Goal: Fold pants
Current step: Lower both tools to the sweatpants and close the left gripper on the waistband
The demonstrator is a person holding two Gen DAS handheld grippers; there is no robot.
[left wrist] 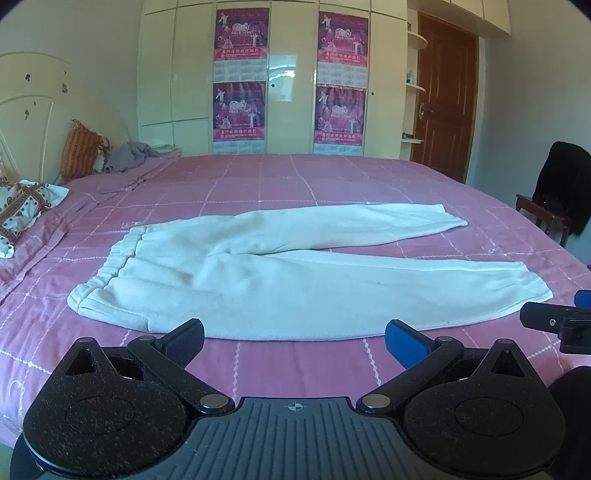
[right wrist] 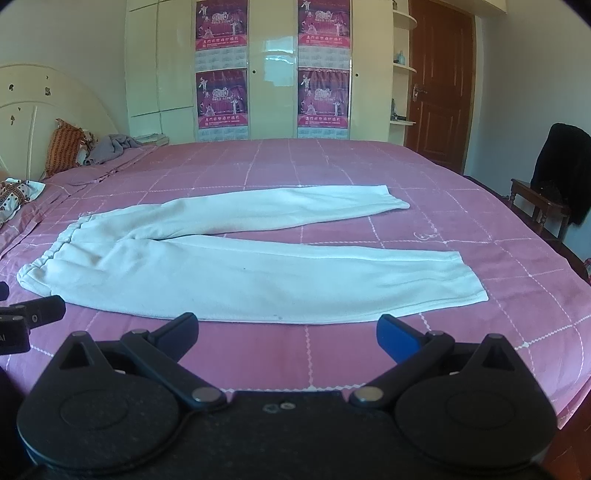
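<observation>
Pink checked bed (left wrist: 332, 177) fills both views, w/ 4 posters (left wrist: 240, 33) on the wardrobe behind and 1 chair (right wrist: 535, 206) at the far right. I count 1 pair of white pants (left wrist: 258, 280), spread flat, 2 legs pointing right, waistband left. My left tongs (left wrist: 293, 341) and right tongs (right wrist: 286, 332) both gape wide, gripping nothing, just short of the pants' near edge, not touching.
</observation>
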